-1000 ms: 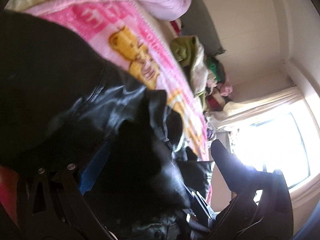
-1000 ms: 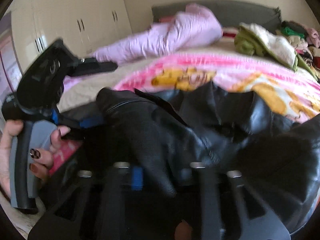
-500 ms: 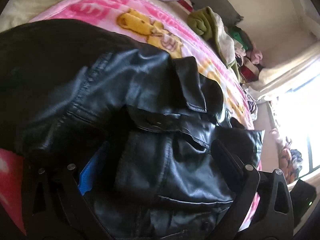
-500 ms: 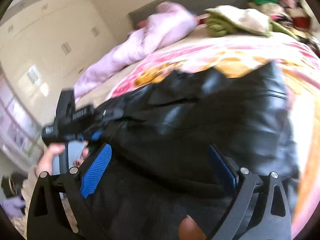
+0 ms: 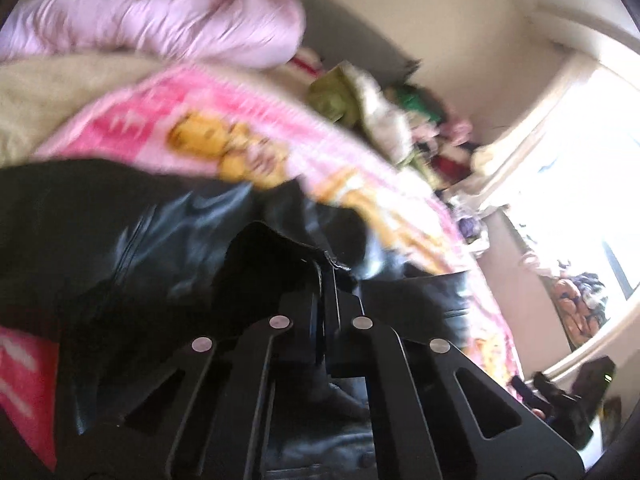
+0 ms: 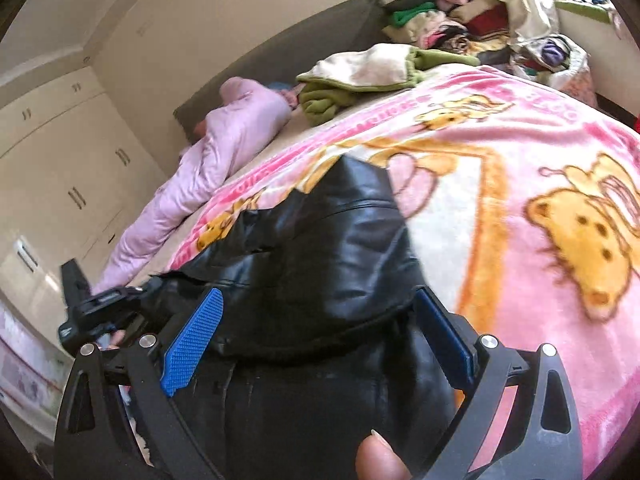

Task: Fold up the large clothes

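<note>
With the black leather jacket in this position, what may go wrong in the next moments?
1. The left tongs are shut on only a thin edge of the black leather jacket; the smooth, heavy leather may slip out.
2. The right tongs stand open around the jacket without gripping, so one side could sag and spoil the fold.
3. Dragging the jacket may wrinkle the pink blanket beneath.

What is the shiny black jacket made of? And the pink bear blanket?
The black jacket looks like leather or fake leather: smooth, glossy, stiff creases; which one, I can't tell. The pink blanket looks like soft plush fleece: fuzzy, matte, printed with bears.
</note>
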`<act>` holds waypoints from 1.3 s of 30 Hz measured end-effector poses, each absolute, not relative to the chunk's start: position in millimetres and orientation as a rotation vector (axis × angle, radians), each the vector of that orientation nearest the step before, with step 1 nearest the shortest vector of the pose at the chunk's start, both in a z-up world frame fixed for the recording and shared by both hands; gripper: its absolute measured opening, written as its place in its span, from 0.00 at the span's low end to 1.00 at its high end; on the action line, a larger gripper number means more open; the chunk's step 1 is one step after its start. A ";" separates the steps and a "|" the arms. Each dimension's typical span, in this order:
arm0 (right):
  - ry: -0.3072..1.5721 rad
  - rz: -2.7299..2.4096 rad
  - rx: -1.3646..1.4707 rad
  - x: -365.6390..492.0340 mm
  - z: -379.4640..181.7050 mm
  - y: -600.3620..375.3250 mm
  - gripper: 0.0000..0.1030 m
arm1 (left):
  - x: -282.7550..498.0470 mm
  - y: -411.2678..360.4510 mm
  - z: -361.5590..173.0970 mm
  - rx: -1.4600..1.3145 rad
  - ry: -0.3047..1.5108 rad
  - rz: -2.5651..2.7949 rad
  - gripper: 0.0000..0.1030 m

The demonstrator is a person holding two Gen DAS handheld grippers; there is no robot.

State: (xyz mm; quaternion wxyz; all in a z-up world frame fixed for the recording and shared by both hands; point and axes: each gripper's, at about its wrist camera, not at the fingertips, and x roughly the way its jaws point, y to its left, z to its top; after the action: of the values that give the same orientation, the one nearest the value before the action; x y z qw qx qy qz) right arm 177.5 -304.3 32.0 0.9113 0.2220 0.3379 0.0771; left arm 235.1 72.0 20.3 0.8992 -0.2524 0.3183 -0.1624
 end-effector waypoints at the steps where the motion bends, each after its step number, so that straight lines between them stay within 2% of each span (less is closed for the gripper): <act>1: 0.694 0.153 0.459 174.9 32.7 -308.4 0.93 | 226.0 71.1 34.4 -0.509 0.604 -0.364 0.00; 5: 0.688 0.108 0.437 177.4 37.0 -319.2 0.93 | 198.5 74.3 68.9 -0.489 0.455 -0.384 0.00; 8: 0.682 0.060 0.393 187.1 40.3 -321.8 0.93 | 184.0 85.1 69.9 -0.483 0.416 -0.346 0.00; 16: 0.762 -0.047 0.359 269.8 27.5 -337.4 0.92 | 203.9 116.5 12.5 -0.527 0.608 -0.191 0.00; 24: 0.935 0.064 0.508 359.6 -19.7 -334.3 0.86 | 206.0 108.9 14.8 -0.469 0.590 -0.197 0.00; 26: 0.969 0.086 0.526 373.4 -32.3 -330.8 0.81 | 203.5 110.6 13.9 -0.464 0.578 -0.204 0.00; 28: 1.001 0.123 0.558 382.3 -44.4 -328.9 0.58 | 203.2 109.6 13.0 -0.461 0.574 -0.208 0.00; 29: 1.005 0.138 0.560 383.9 -48.2 -327.8 0.40 | 203.5 109.4 12.9 -0.461 0.572 -0.211 0.00; 31: 0.979 0.130 0.533 382.8 -47.6 -328.9 0.21 | 205.0 108.1 12.7 -0.453 0.572 -0.216 0.00; 34: 0.952 0.125 0.562 381.8 -49.6 -340.5 0.17 | 212.5 100.0 8.8 -0.389 0.606 -0.190 0.00; 39: 0.966 0.062 0.632 387.3 -71.8 -354.7 0.19 | 234.3 101.9 -22.7 -0.374 0.776 -0.110 0.00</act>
State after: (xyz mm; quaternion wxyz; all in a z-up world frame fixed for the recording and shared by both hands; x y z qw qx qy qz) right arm 387.3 -354.7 -71.8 0.8375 0.2987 0.4566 0.0291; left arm 234.3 101.9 -22.7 0.9072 -0.1812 0.3759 -0.0531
